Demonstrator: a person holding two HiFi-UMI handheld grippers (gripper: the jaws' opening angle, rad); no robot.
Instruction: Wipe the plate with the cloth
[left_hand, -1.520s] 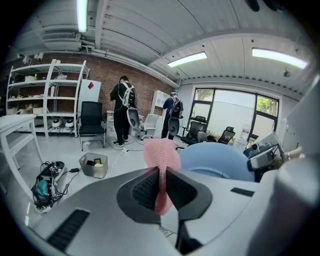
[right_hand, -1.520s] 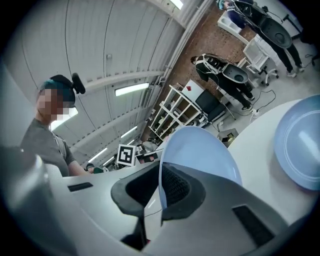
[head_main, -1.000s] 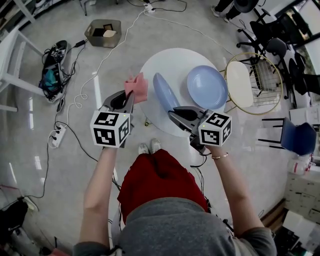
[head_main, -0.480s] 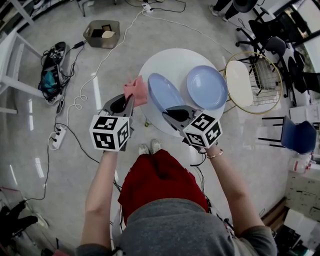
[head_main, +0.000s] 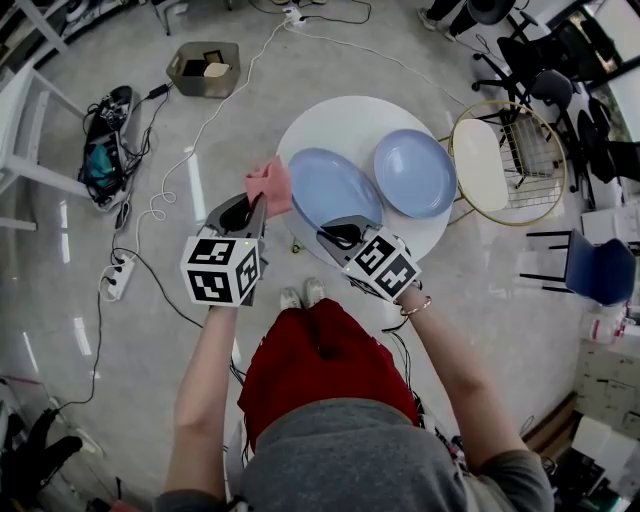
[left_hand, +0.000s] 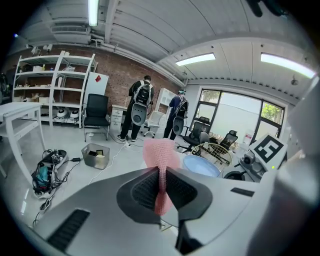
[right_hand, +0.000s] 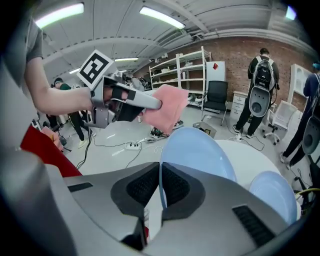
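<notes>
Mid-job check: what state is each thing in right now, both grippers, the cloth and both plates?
left gripper: shut on the cloth.
right gripper: shut on the near plate rim.
cloth: pinched, beside the near plate.
near plate: held tilted above the table.
far plate: flat on the table.

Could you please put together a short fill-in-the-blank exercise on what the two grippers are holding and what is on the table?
1. The left gripper is shut on a ____ cloth.
2. The right gripper holds a blue plate by its ____.
3. The second plate lies on the round ____ table.

Missing words: pink; rim; white.
</notes>
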